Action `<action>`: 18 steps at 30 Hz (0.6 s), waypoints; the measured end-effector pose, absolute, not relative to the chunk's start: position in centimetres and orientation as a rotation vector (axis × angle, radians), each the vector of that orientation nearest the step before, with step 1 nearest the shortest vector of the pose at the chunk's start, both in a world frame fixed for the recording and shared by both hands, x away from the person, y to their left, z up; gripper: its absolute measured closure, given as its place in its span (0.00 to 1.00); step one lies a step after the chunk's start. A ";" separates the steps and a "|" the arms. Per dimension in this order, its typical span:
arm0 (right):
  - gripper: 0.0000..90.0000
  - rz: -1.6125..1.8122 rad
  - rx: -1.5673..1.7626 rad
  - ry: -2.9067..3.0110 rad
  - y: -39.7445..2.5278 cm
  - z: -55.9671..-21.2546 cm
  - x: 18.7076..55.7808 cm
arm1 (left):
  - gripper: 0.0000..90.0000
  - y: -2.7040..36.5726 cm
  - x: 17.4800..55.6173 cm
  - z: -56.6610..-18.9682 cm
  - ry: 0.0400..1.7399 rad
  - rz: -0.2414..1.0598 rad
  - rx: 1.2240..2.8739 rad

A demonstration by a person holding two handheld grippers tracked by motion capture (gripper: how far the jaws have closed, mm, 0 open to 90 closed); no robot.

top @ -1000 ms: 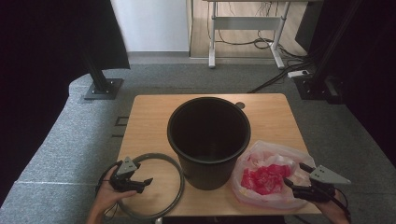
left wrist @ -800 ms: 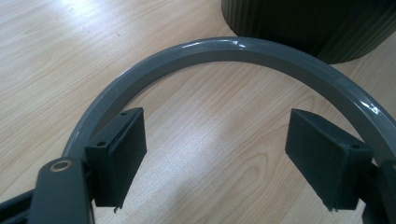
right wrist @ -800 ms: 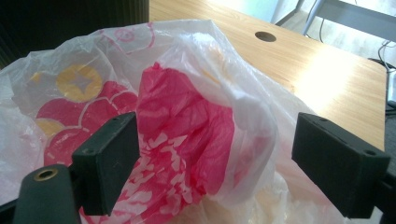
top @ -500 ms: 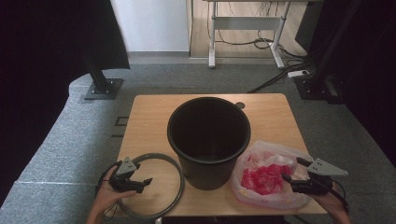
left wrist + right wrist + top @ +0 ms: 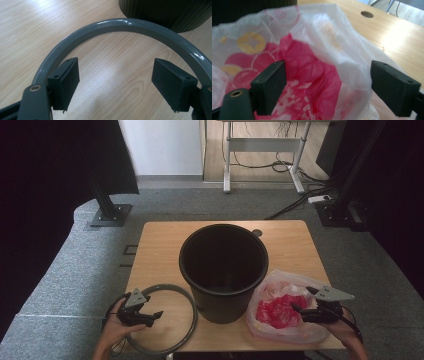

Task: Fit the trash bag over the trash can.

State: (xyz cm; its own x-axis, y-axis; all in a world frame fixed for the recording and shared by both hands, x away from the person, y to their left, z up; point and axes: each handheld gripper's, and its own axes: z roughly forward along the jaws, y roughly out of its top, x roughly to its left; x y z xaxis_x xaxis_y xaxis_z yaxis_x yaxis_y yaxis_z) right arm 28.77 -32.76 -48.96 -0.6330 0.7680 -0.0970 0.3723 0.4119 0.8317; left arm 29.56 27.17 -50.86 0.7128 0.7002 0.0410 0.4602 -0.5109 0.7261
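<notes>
Left of the bucket, the left gripper is hovering over the grey ring lying flat on the table, with its jaws standing wide apart and nothing between them; in the left gripper view the ring is arching just past the two pads, and the ribbed wall of the bucket is sitting just beyond it. A hand is holding this gripper from the near edge of the table. Right of the bucket, the right gripper is pointing into the plastic bag, its jaws also spread apart and closing on nothing. Seen from the right gripper view, the bag, translucent white with red and yellow print, is lying crumpled between and beyond the pads, right beside the bucket's base. The bucket is standing upright at the middle of the table, touching the bag on its right side.
</notes>
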 end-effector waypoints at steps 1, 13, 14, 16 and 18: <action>0.28 1.118 0.964 2.205 -32.7 -49.0 28.8 | 0.25 27.1 29.6 -50.8 0.876 0.431 2.200; 0.90 1.044 0.946 2.268 -33.5 -50.1 28.8 | 0.26 27.2 29.5 -50.9 0.879 0.432 2.205; 0.92 1.051 0.948 2.268 -33.6 -50.1 28.7 | 0.26 27.2 29.6 -50.9 0.879 0.431 2.205; 0.95 1.067 0.946 2.267 -33.9 -50.0 28.6 | 0.26 27.2 29.6 -50.9 0.879 0.432 2.206; 0.95 1.081 0.943 2.261 -34.1 -49.9 28.5 | 0.26 27.2 29.6 -50.9 0.879 0.432 2.208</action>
